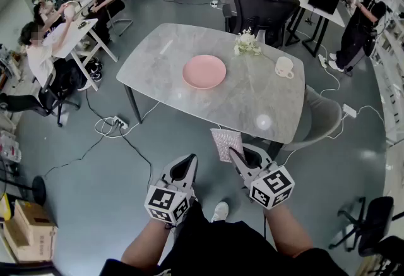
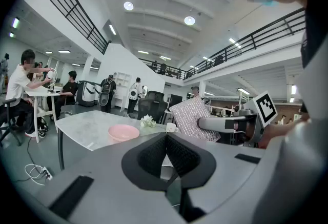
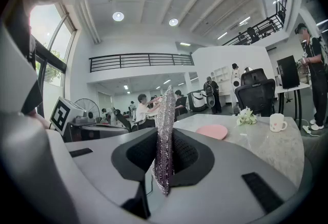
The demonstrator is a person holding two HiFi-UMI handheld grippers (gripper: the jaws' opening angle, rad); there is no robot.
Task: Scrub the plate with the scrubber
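Item: right tongs [image 3: 164,159], pinching the scrubber [image 3: 165,125], a flat sparkly pad that is standing on edge between the pads, its long side rising upright and its broad faces turning left and right. Item: left tongs [image 2: 166,141], pressed together and carrying nothing. Item: plate [image 1: 204,71], pink and round, lying flat and bare near the middle of the desk [image 1: 252,110], well apart from both tongs. Accompanying items: a mug [image 1: 284,67] and a small bunch of flowers [image 1: 247,44], both sitting beyond the plate toward the far side and touching neither it nor each other. Position note: in the head view the scrubber is hanging just short of the near desk edge, so the plate is lying ahead of it and a little leftward, across a stretch of bare desk. Both tongs are sitting about equally far from the plate, but only the right one is bearing the pad. Handling note: the coming move is probably calling for a forward reach with the right hand, then a tilt to bring a broad face down onto the plate.
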